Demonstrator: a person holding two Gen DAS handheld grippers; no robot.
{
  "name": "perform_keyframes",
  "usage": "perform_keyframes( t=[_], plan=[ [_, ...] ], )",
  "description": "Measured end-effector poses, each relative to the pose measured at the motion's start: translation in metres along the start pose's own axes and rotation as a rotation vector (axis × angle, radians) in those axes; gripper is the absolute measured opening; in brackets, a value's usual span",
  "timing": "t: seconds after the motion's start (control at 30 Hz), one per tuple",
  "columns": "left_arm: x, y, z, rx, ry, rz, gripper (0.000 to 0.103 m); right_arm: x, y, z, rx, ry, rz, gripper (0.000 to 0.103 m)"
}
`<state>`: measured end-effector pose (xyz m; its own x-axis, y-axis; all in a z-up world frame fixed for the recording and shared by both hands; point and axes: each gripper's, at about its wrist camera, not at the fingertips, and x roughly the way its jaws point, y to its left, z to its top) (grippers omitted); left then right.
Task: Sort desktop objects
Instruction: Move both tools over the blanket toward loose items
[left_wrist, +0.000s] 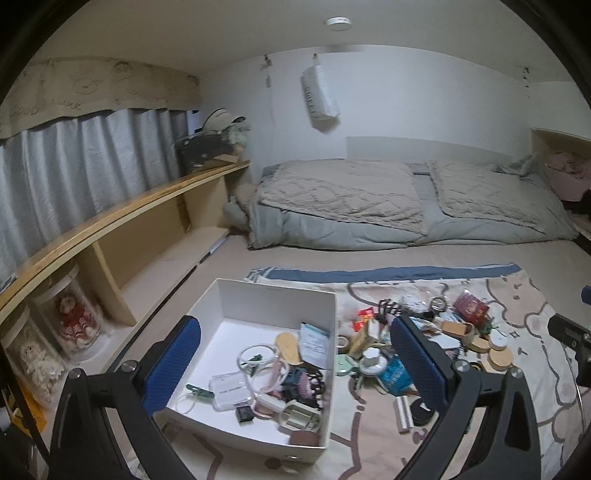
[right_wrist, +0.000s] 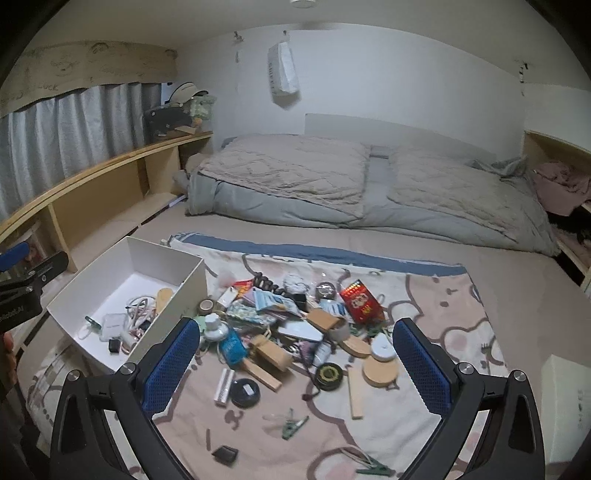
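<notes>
The left gripper (left_wrist: 295, 365) hangs wide open and empty over the white box (left_wrist: 258, 291), which sits at the left edge of a patterned blanket (right_wrist: 443, 295) spread on the bed and already holds a few small things, among them a clear card case (left_wrist: 231, 387) and a green clip (left_wrist: 197, 391). The right gripper (right_wrist: 297, 365) is likewise spread wide with nothing between its blue pads (right_wrist: 170, 365), poised over the heap of small objects (right_wrist: 295, 321) just right of the box, where a red packet (right_wrist: 360, 301), a blue bottle (right_wrist: 232, 345) and a black round tin (right_wrist: 245, 392) lie.
</notes>
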<state>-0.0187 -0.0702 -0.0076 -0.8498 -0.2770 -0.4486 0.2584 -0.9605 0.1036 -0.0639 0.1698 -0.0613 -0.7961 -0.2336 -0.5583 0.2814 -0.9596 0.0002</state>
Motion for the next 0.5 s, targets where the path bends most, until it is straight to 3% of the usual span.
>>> perform_keyframes(
  t=[0.3,0.5],
  plan=[
    [-0.015,-0.017,0.005,-0.054,0.009,-0.089,0.103,-0.019,-0.03,-0.01,-0.005,-0.029,-0.035,0.103],
    [-0.025,-0.027,0.011,-0.067,-0.029,-0.112,0.103,-0.028,-0.049,-0.012,0.041,-0.056,-0.029,0.103]
  ],
)
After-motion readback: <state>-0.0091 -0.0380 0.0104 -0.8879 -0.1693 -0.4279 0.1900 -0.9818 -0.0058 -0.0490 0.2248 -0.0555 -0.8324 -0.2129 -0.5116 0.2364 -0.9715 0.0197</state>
